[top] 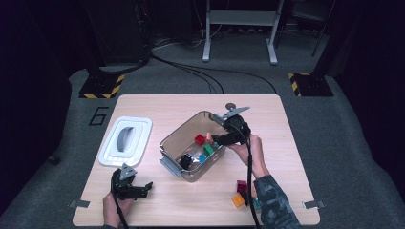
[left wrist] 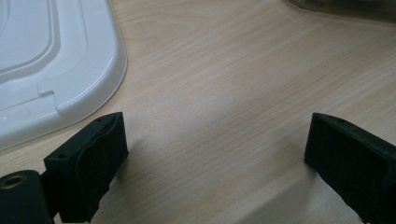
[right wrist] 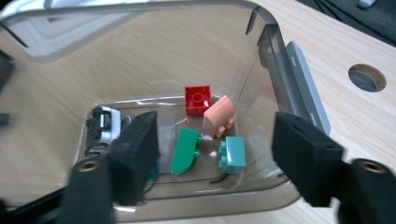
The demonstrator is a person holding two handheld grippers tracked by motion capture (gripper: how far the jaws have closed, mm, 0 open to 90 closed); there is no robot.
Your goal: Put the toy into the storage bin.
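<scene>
Right gripper view: right claw (right wrist: 217, 154) hangs open above the teal brick (right wrist: 232, 154) lying in the clear bin (right wrist: 275, 60) mid-surface. Light, hard, slippery plastic; pinch its flat sides. Left claw (left wrist: 215, 158) open, empty.

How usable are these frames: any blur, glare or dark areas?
High view: table evenly lit, surroundings nearly black, small things soft. Left gripper view: wood grain sharp, the jaws cast soft shadows, lid slightly washed out. Right gripper view: own jaws blurred, bricks sharp, reflections streak the clear container.
</scene>
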